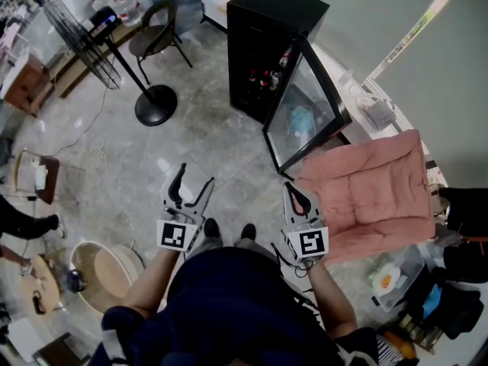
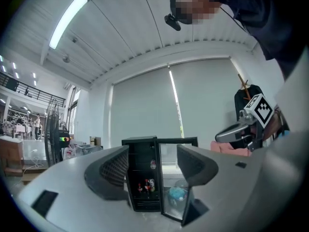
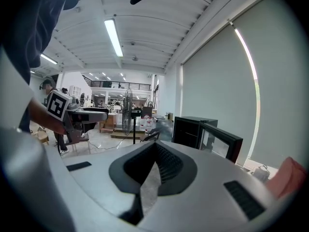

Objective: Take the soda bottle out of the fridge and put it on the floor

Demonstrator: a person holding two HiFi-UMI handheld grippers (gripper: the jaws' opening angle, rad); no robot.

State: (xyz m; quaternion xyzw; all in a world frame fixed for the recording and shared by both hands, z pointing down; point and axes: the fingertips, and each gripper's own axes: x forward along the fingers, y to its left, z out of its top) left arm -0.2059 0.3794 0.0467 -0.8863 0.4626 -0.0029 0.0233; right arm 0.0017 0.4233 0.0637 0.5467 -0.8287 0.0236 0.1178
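Left gripper [image 1: 195, 175]: jaws wide apart, empty, well short of the fridge [image 1: 263, 29].
Right gripper [image 1: 297, 198]: jaws together, empty.
Soda bottle [image 2: 146, 185]: low inside fridge, door [image 1: 305, 117] open.
Approach: I keep level, straddle one bottle only, squeeze mid-body.

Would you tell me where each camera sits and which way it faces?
Head view: on the person's head, facing steeply down; fridge, left gripper, right gripper, forearms, shoes.
Left gripper view: on that gripper, level, between its open jaws into the fridge.
Right gripper view: on that gripper, over shut jaws toward the fan.
Shared: all show the fridge.
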